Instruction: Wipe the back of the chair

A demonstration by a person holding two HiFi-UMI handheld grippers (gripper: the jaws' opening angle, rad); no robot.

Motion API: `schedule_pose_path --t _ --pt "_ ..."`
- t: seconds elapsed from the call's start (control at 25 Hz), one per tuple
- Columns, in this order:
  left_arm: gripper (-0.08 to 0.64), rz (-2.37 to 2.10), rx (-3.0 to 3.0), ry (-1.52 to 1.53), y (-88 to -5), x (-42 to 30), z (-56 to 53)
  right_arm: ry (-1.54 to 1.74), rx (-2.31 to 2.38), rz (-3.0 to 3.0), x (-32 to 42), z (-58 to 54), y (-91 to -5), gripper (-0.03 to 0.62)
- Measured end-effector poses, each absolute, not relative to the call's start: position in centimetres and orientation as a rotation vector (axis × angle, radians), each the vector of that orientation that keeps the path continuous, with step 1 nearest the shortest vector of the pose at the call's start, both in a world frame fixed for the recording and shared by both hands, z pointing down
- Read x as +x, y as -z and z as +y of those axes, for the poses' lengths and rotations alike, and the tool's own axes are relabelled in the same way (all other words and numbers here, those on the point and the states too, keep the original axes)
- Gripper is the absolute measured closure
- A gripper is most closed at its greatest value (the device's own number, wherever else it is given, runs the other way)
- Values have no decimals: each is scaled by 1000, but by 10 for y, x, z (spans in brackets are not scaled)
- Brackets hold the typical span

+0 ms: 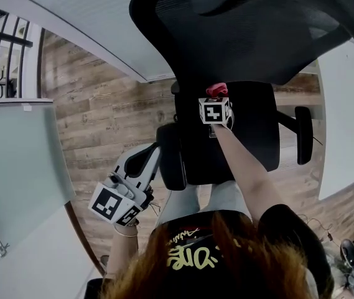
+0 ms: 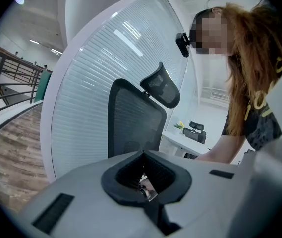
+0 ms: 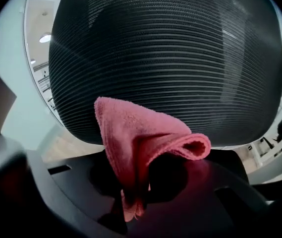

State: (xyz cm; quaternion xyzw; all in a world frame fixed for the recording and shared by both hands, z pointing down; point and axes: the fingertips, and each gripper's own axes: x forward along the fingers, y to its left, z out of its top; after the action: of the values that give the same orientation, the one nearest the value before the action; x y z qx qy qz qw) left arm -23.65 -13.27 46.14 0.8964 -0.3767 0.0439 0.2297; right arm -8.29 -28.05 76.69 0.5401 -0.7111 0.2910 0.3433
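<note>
A black mesh office chair fills the top of the head view, with its backrest [image 1: 245,30] above its seat [image 1: 251,136]. My right gripper [image 1: 216,97] reaches over the seat toward the lower backrest, shut on a pink cloth [image 1: 216,90]. In the right gripper view the folded pink cloth [image 3: 141,143] sticks out of the right gripper [image 3: 131,207], close before the mesh backrest [image 3: 165,58]; whether they touch I cannot tell. My left gripper [image 1: 147,157] hangs low beside the chair's left armrest [image 1: 170,157], shut and holding nothing. The left gripper [image 2: 148,195] faces the backrest [image 2: 136,123] and headrest [image 2: 161,86] from the side.
A curved white partition [image 1: 96,36] with ribbed glass [image 2: 91,83] stands just behind the chair. Wood floor [image 1: 102,117] lies to the left, with a black railing [image 1: 2,36] at far left. A white desk [image 1: 344,123] sits to the right, by the right armrest [image 1: 303,134].
</note>
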Motion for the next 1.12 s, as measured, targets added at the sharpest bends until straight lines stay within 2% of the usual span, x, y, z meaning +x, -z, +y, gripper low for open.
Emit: schedule_pose_path --t 0.76,0.96,1.12 --pt "566 -1076 2437 -131 -472 -266 -132 -956 1195 -2083 -182 -255 -775 529" --pt "566 -1080 2434 -128 -472 -268 -133 -1221 1183 -2204 -188 -251 -764 529" --pt "566 -1070 2436 -133 -471 -264 -133 -1217 1165 -2306 -181 -246 -747 529"
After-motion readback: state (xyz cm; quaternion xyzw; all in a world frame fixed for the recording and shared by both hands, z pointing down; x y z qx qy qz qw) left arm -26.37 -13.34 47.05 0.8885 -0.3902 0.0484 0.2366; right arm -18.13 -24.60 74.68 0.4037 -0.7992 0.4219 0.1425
